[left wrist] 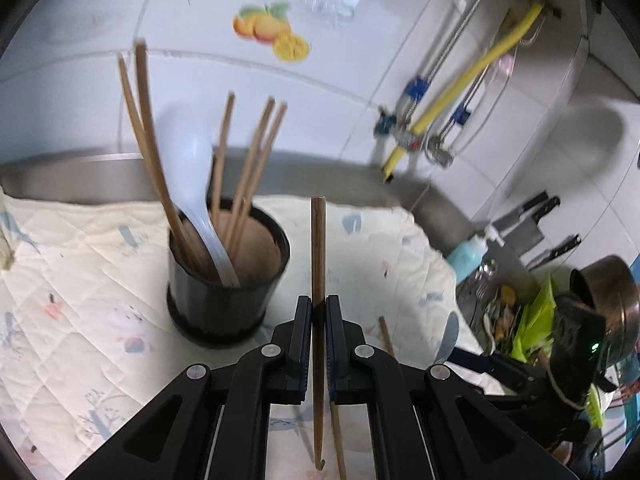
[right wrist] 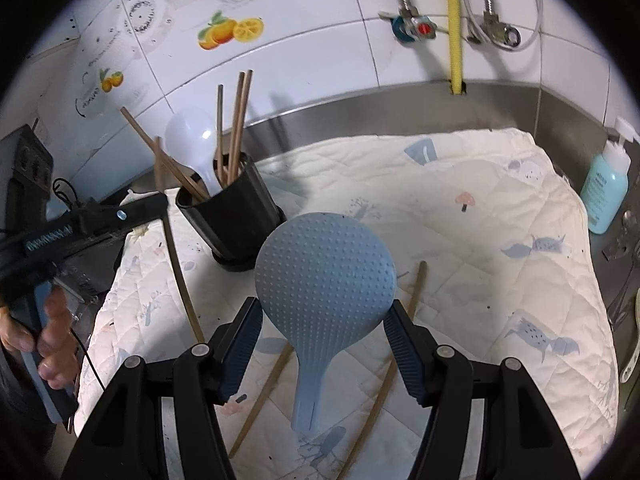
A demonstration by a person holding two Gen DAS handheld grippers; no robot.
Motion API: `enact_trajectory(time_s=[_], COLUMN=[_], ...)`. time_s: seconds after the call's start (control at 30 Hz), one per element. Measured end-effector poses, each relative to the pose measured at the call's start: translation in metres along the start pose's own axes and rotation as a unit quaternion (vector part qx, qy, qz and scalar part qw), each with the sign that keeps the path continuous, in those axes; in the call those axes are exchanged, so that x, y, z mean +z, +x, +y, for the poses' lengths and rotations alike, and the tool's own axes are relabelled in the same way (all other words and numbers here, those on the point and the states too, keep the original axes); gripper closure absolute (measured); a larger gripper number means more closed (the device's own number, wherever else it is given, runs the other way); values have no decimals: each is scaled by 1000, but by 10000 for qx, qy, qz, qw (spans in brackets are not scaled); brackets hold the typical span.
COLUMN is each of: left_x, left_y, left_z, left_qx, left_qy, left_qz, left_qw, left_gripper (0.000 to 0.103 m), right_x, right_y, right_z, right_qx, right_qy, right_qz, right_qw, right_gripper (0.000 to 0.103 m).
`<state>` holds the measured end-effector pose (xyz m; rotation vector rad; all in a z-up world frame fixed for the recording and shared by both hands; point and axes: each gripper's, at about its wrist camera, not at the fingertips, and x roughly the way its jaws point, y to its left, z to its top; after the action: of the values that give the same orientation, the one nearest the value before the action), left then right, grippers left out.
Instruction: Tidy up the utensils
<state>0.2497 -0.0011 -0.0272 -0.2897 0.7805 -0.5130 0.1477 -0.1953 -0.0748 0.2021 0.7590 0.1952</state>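
My left gripper (left wrist: 318, 312) is shut on a brown chopstick (left wrist: 318, 240), which stands upright just right of the black utensil holder (left wrist: 224, 300). That holder has several chopsticks and a white spoon (left wrist: 192, 168) in it. In the right wrist view my right gripper (right wrist: 323, 316) is shut on the head of a blue dimpled rice paddle (right wrist: 324, 272), handle toward the camera, above the cloth. The holder (right wrist: 232, 224) is up and to the left. The left gripper (right wrist: 160, 204) comes in from the left with its chopstick (right wrist: 182, 276) hanging down. Two loose chopsticks (right wrist: 400, 344) (right wrist: 264, 396) lie under the paddle.
A quilted cloth (right wrist: 480, 240) covers the steel counter. A blue soap bottle (right wrist: 606, 184) stands at the right edge, with cutlery beside it. Knives (left wrist: 528, 220) hang on the wall and a yellow hose (right wrist: 454, 20) runs down the tiles. A hand (right wrist: 44, 344) holds the left gripper's handle.
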Motion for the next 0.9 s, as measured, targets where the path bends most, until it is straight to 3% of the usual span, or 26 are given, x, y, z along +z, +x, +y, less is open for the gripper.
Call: enact_trajectory(time_s=[0.47, 0.5, 0.53, 0.7, 0.9], left_x=[81, 87, 94, 118, 125], left_y=[-70, -71, -71, -69, -56], left_z=[0, 0, 1, 9, 24], left_qx=[172, 190, 212, 442, 406], left_qy=[82, 78, 76, 99, 23], left_qz=[-1189, -1246, -1311, -1550, -1545], left_qw=[9927, 9920, 9911, 9869, 9872], left_gripper=[97, 97, 97, 97, 97], right_x=[30, 32, 36, 47, 38], right_y=[-15, -16, -16, -10, 5], right_z=[15, 17, 18, 13, 14], right_qx=[29, 30, 27, 79, 102], right_qy=[-158, -171, -177, 91, 113], right_qz=[-410, -445, -447, -336, -123], right_qw=[9990, 9989, 9988, 9994, 9998], right_gripper=[35, 41, 73, 78, 78])
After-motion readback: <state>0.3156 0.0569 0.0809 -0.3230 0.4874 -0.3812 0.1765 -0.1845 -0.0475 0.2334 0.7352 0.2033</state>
